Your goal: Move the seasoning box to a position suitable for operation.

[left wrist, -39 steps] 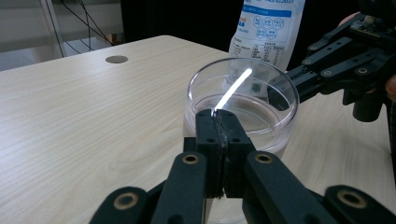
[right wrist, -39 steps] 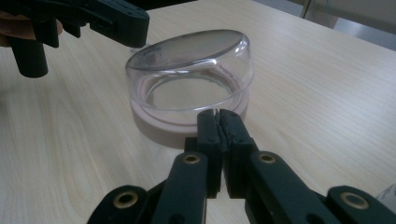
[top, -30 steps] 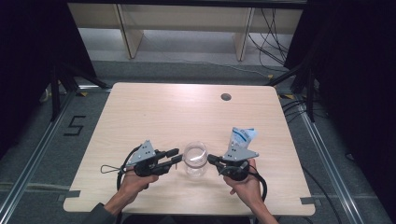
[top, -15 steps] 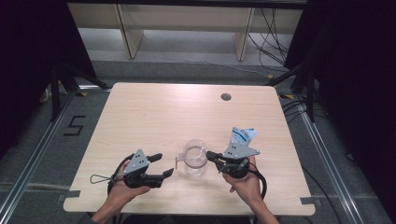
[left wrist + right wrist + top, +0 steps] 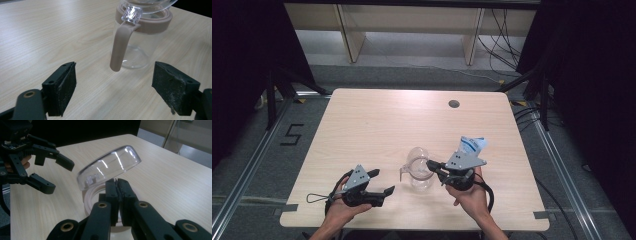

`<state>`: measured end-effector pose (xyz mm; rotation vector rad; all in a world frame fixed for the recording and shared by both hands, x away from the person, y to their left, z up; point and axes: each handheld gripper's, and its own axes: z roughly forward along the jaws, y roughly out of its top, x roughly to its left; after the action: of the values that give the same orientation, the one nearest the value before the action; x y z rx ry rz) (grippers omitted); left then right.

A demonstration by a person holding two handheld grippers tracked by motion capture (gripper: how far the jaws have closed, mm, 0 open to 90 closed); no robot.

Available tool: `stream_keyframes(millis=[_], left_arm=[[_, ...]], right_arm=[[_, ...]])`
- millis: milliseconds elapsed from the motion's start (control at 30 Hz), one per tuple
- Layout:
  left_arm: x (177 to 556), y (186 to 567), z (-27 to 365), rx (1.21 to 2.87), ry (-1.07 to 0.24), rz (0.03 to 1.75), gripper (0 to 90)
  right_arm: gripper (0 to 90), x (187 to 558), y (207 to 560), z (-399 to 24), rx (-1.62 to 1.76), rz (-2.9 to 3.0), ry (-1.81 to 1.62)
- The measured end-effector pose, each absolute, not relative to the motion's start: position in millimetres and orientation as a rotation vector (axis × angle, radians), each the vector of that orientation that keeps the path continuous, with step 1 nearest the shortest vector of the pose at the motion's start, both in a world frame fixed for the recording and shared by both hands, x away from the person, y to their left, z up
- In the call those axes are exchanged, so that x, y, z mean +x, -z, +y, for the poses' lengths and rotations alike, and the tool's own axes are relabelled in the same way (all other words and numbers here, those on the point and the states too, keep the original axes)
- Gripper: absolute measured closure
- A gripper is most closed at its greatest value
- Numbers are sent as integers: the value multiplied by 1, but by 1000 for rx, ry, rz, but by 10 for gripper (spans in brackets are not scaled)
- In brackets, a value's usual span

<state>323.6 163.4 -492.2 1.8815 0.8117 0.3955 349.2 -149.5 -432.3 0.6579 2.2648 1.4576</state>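
1. The jug point(image 5: 418, 172) stood near the table's point(image 5: 362, 125) front edge, between the grippers, its clear lid point(image 5: 110, 166) tipped up (probably for filling).
2. The right gripper point(image 5: 432, 165) was pressed shut at the jug's rim, seemingly steadying it.
3. The left gripper point(image 5: 382, 182), jaws just opened wide and empty, sat just short of the handle point(image 5: 120, 47).

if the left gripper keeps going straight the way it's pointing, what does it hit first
Probably the jug's handle: it hangs ahead between the open left gripper jaws, with the clear jug just behind it.
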Motion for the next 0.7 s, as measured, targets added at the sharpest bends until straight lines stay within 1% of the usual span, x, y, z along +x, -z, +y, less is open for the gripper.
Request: stream_keyframes(millis=[333,567,700], left_arm=[[320,498,170,1883,-406,846,177],[321,499,173,1848,-396,879,177],[321,499,173,1852,-410,862,176]], right_arm=[[877,348,426,-140,634,2247,-1485],[877,345,423,-134,630,2270,-1491],[874,345,421,-130,589,2269,-1491]])
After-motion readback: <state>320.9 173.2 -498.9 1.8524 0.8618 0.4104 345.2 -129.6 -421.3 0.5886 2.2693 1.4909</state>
